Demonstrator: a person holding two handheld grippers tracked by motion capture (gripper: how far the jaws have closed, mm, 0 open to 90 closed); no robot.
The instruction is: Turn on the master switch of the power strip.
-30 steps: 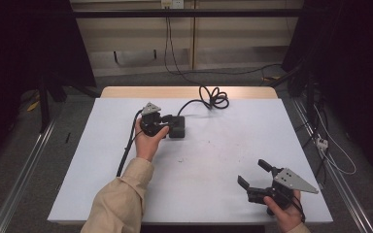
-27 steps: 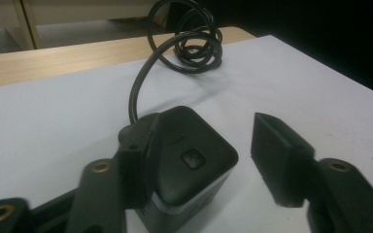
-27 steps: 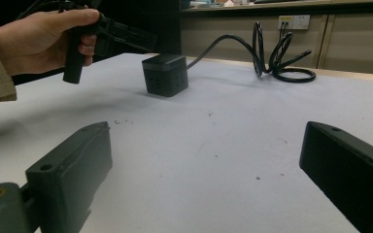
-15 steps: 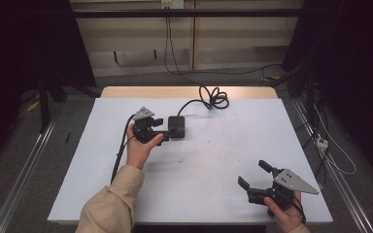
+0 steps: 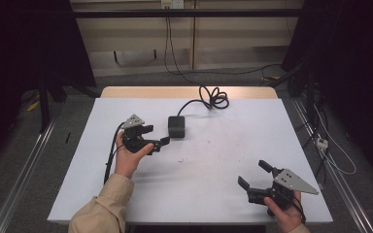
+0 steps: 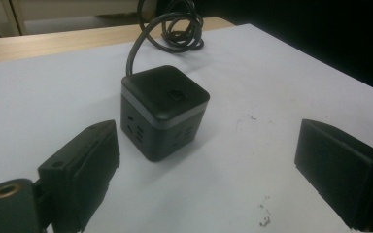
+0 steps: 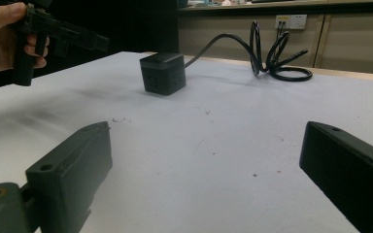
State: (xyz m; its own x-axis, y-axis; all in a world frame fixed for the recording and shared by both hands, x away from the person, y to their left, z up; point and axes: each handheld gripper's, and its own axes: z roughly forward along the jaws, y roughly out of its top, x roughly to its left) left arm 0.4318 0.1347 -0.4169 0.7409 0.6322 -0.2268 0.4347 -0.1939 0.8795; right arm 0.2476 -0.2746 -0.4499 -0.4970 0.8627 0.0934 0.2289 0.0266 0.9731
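Socket cube (image 5: 177, 126) stood free on the worktop (image 5: 213, 160), cable (image 5: 209, 98) coiled behind. Left hand-held gripper (image 5: 151, 138), jaws parted and empty, hovered just beside it; right hand-held gripper (image 5: 253, 175), likewise released, sat well apart. Judged: no grasp yet made.

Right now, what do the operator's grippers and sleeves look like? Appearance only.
Both are black handheld units with two blocky black jaws. The left gripper carries a small grey three-cornered plate on top and trails a black cable along the forearm. The right gripper has a larger grey triangular plate with small holes. The left arm wears a beige sleeve; a beige cuff edge shows at the right wrist.
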